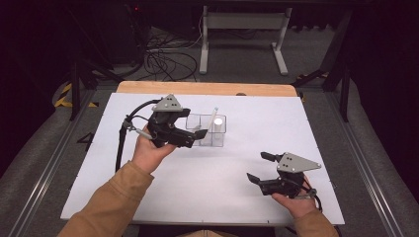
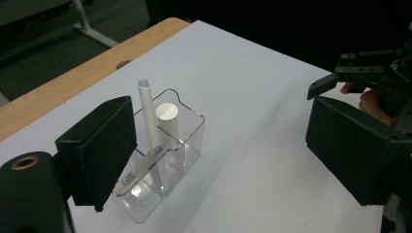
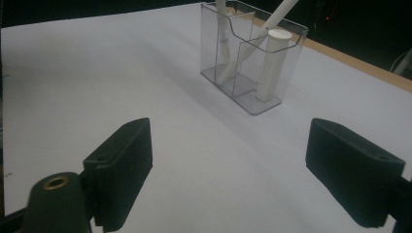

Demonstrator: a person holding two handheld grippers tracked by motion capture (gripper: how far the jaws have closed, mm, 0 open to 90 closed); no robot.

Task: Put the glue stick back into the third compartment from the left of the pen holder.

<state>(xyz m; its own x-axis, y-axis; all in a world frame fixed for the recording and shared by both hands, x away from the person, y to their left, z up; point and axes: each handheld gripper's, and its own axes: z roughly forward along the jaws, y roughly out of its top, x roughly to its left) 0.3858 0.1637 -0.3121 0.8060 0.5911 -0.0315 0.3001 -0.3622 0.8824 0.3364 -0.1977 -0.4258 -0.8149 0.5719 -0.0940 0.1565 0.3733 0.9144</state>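
A clear plastic holder (image 1: 193, 118) with compartments stands on the white table toward the back. In it are an upright white cylinder (image 1: 218, 126) and a slim white pen (image 1: 213, 116) that leans to the right. My left gripper (image 1: 196, 131) hovers at the holder's left end, open, with nothing between its jaws. In the left gripper view the holder (image 2: 192, 145) sits just beyond the left jaw, with the pen (image 2: 147, 109) and the cylinder (image 2: 167, 119) inside. My right gripper (image 1: 260, 167) rests open at the front right, well away from the holder (image 3: 214, 43).
The white table top (image 1: 237, 197) ends in a wooden strip (image 1: 207, 88) along its far edge. Beyond it stand a white table frame (image 1: 242, 29) and loose cables (image 1: 163, 59) on the floor. A cable (image 1: 121, 140) trails from my left gripper.
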